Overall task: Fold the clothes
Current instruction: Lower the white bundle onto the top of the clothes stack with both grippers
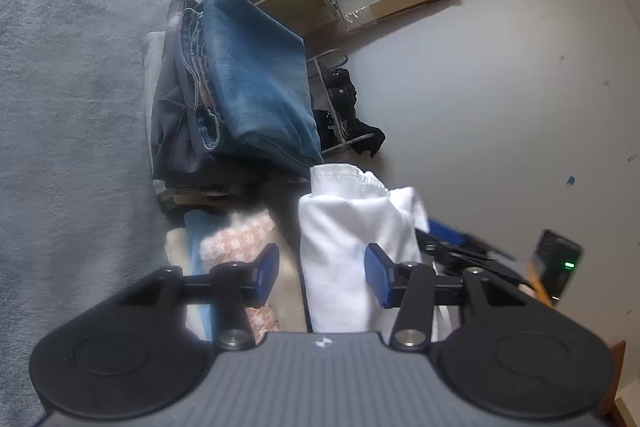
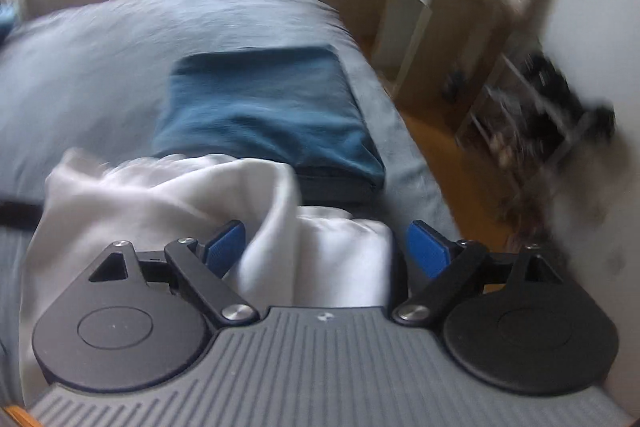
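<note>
left gripper [image 1: 322, 277]: half-open, empty | right gripper [image 2: 325, 250]: wide around white cloth [image 2: 320, 259], no pinch | risk: cloth unfolds, slips off bed [image 2: 120, 39] edge beside jeans [image 2: 264, 111]

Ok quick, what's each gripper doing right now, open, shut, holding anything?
Left gripper: open, white garment between its fingers, not pinched.
Right gripper: open wide, white garment loose between its fingers.

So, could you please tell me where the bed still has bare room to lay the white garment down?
Free: the grey bedspread left of and beyond the folded blue jeans. Crowded: the edge strip, where jeans top a dark pile, with the white garment bunched nearer.
</note>
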Available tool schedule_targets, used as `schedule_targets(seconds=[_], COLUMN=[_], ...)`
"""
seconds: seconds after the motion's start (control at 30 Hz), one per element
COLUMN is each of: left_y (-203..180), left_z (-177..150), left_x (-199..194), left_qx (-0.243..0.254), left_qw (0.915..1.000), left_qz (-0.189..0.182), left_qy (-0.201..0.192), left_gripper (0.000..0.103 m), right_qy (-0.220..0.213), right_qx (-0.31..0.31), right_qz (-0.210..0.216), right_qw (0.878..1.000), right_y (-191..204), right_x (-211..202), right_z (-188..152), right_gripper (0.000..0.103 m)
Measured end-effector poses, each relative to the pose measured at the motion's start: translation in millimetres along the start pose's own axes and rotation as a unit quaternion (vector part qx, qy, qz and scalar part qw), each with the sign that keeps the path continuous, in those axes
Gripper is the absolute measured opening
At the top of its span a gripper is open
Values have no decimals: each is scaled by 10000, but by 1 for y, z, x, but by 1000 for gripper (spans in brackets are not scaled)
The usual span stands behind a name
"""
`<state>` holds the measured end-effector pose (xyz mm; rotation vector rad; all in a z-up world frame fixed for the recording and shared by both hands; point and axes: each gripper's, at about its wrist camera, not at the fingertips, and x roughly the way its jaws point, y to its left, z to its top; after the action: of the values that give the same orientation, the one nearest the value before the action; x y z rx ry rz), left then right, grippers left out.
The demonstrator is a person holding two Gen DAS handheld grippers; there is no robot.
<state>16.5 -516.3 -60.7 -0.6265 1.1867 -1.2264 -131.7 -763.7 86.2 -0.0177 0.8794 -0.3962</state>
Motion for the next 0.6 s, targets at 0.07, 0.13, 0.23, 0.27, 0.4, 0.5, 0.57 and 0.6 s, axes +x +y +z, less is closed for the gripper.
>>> schedule_targets(seconds=[0.07,0.13,0.23,0.27,0.4,0.5,0.57,0.6], left_y=[0,2,3,3,-1,-6,-10,-12], left_z=[-1,-3,-5,-6,-10,-13,-17,-19], left_x=[-1,-3,-6,-7,-14,-18,-18,-18], left_qx=[6,-9,-64,-66,-23,20,76,119], left_qw=[10000,9999,9998,9998,9995,9993,9993,9992], left_qz=[39,100,169,197,302,331,346,354], left_qy=[1,-27,-67,-77,-129,-153,-151,-139], left_gripper=[48,49,49,49,51,51,51,51], right_qy=[-220,-461,-1047,-1243,-2008,-2068,-1957,-1882], right_qx=[-115,57,478,637,1279,2170,2642,2840], right_qz=[-55,-227,-333,-340,-357,-67,101,178], right_qw=[9997,9987,9928,9896,9706,9540,9444,9400], right_y=[-2,-12,-24,-26,-34,-37,-35,-32], right_x=[-20,-47,-102,-121,-195,-214,-211,-207], right_z=[2,2,-15,-25,-67,-116,-150,-167], right_gripper=[89,89,89,89,90,90,89,89])
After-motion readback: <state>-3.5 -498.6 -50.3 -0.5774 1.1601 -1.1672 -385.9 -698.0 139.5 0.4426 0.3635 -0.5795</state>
